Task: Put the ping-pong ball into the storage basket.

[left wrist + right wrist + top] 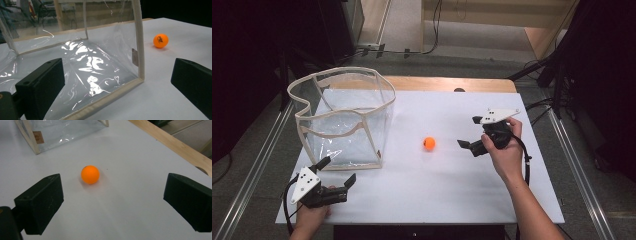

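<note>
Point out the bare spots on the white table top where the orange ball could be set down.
Bare: the near strip between the left hand-held gripper and right hand-held gripper; the far stretch between the clear bag and the wooden edge. Crowded: the left, taken by the bag. The orange ball lies mid-table.

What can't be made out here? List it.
- Print on the orange ball: left gripper view, too small to read.
- Tag on the clear bag: right gripper view, blurred.
- Bag's top: cut off by the frame edge in both gripper views.
</note>
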A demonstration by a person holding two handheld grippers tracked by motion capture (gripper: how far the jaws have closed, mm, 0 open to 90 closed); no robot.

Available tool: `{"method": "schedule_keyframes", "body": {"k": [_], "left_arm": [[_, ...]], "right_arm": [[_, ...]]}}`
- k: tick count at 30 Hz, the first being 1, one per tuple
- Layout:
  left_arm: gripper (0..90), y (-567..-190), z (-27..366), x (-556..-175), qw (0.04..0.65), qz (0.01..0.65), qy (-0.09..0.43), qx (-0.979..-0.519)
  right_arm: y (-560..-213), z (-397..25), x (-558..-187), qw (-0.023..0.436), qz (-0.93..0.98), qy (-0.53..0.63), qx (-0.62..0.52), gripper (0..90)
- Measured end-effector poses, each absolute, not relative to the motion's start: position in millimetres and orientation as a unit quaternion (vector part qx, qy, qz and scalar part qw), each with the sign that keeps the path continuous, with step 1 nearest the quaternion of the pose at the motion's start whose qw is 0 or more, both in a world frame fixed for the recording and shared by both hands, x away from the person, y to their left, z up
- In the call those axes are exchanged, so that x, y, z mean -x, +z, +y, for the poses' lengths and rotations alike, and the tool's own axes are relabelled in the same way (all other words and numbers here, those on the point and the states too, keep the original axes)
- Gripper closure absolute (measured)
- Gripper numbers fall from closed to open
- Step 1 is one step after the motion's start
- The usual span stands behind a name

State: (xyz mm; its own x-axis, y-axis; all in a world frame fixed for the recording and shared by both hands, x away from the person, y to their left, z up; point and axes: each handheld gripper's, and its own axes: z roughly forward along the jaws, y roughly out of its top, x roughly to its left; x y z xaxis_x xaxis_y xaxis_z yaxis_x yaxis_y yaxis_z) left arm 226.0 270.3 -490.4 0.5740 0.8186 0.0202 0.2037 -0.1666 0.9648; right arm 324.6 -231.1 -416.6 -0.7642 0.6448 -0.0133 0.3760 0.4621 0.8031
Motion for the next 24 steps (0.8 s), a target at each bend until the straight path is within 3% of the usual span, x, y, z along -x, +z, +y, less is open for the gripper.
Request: {"method": "schedule_keyframes", "body": {"k": [24], "left_arm": [[0.0, -490, 271, -226, 0.537, 0.362, 0.285, -0.706]], "right_arm": [[-406, -203, -348, 0.121, 0.872, 0.383, -0.279, 1.2]]}}
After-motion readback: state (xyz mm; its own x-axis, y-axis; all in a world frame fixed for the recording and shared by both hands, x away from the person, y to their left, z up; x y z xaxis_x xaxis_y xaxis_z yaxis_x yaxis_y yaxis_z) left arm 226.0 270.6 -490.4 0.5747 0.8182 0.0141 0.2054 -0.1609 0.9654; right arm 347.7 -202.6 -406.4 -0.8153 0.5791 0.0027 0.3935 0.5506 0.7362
